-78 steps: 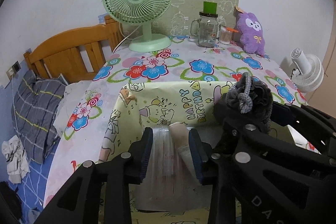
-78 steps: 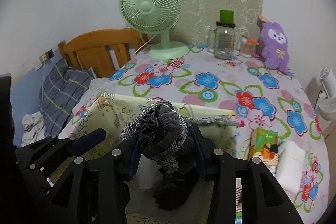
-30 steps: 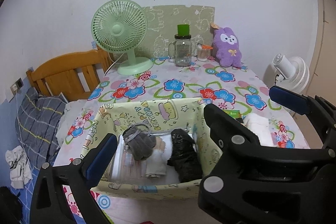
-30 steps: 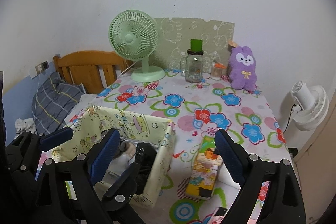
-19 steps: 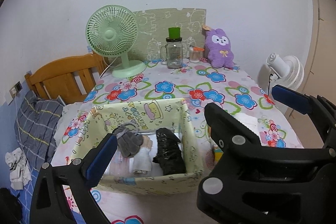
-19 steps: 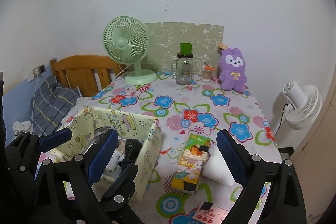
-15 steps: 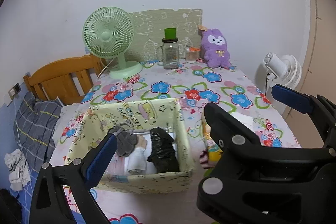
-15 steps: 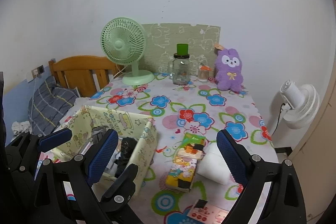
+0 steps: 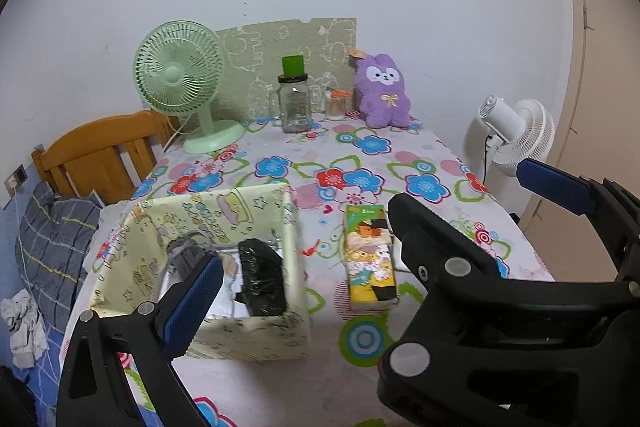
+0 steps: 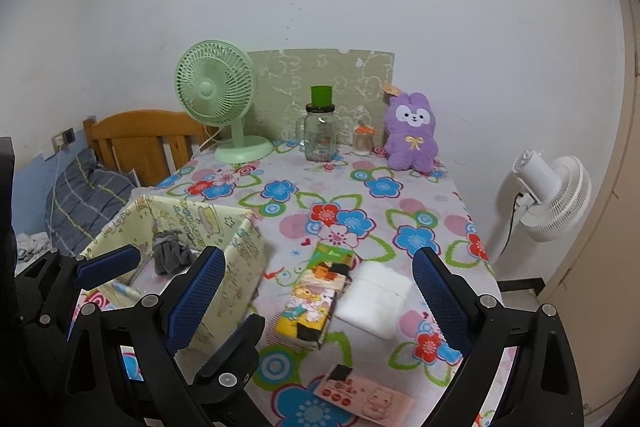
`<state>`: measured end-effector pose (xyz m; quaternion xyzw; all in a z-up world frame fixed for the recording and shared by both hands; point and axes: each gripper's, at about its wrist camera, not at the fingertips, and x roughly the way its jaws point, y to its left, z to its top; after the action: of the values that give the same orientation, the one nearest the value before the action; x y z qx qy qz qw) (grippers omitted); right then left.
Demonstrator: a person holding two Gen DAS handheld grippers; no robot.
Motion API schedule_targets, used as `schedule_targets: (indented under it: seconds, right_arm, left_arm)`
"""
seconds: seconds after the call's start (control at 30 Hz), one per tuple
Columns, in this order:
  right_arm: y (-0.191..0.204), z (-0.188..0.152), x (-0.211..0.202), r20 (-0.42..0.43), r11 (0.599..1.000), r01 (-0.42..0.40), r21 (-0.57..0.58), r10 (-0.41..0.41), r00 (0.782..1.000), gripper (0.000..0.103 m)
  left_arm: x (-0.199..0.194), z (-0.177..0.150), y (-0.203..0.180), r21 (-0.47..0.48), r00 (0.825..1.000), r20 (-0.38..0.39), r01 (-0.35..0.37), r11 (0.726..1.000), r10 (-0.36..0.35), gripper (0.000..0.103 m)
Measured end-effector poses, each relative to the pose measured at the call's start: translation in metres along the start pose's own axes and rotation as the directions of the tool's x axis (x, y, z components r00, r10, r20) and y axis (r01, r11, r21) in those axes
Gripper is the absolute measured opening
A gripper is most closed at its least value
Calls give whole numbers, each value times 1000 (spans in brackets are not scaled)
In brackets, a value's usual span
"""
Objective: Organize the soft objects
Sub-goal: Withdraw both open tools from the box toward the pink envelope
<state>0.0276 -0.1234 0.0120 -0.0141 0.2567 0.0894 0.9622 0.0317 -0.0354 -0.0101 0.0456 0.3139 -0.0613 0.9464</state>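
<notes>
Both grippers raised above the table [image 10: 360, 187], fingers spread wide, nothing held. Left gripper [image 9: 368, 223] looks down on the yellow cartoon-print box [image 9: 256, 339]; right gripper [image 10: 320, 291] frames the items just right of the box.

In the box: grey knit item [image 10: 170, 255] and a black bundle wrapped in clear film [image 9: 260, 279], side by side. Outside it on the floral cloth: white folded cloth [image 10: 374, 295], touching or just beside the cartoon-print packet [image 10: 312, 303]. Pink pack [image 10: 364, 393] near the front edge.

My read: next pick is the white cloth, right gripper is best placed.

How to do it well:
- Come straight down, fingers straddling the folded stack across its short side.
- Go low enough to catch all layers, or the top layer peels off alone.
- Keep the left finger out of the packet; they're tight together.
- Lift clear of the box wall before crossing. It's thin and looks floppy.
- Drop into free space beside the black bundle.
</notes>
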Motion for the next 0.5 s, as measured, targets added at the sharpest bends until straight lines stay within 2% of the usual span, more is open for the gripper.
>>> schedule_targets:
  seconds: [0.5]
  right_arm:
    - [-30,-33,2,-20,1000,-5,10,5,1000,96]
  left_arm:
    - [15,-24,-33,-8,999,-15,33,999,-33,102]
